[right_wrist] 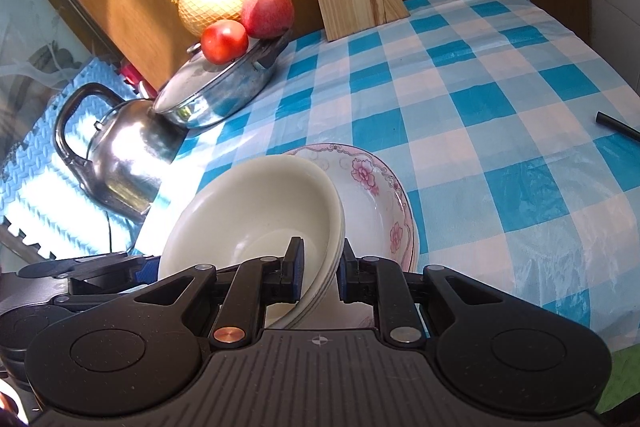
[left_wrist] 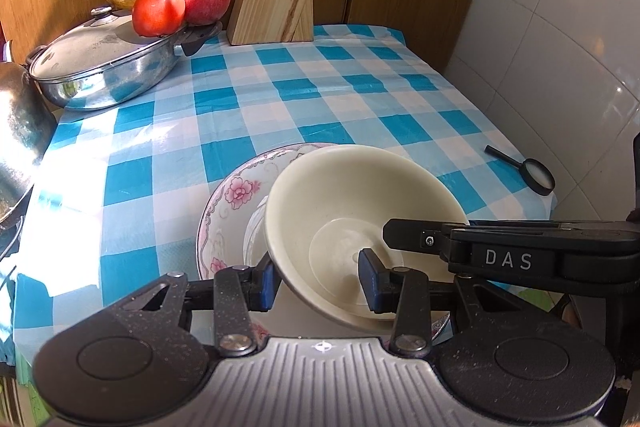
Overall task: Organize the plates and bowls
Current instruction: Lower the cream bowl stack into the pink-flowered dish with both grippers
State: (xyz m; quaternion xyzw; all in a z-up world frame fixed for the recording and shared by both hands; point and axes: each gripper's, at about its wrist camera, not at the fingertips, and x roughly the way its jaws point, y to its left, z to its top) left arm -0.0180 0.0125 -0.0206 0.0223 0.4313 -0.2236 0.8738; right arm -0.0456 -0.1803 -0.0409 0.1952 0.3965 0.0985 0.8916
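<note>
Your left gripper (left_wrist: 320,277) and right gripper (right_wrist: 320,267) each clamp the cream bowl's (left_wrist: 360,195) rim; bowl sits tilted inside the floral plate (left_wrist: 236,195).

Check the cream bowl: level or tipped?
Tipped. The cream bowl leans inside the floral plate, one rim side raised well above the other. Both claws straddle its rim: left claw, right claw.
</note>
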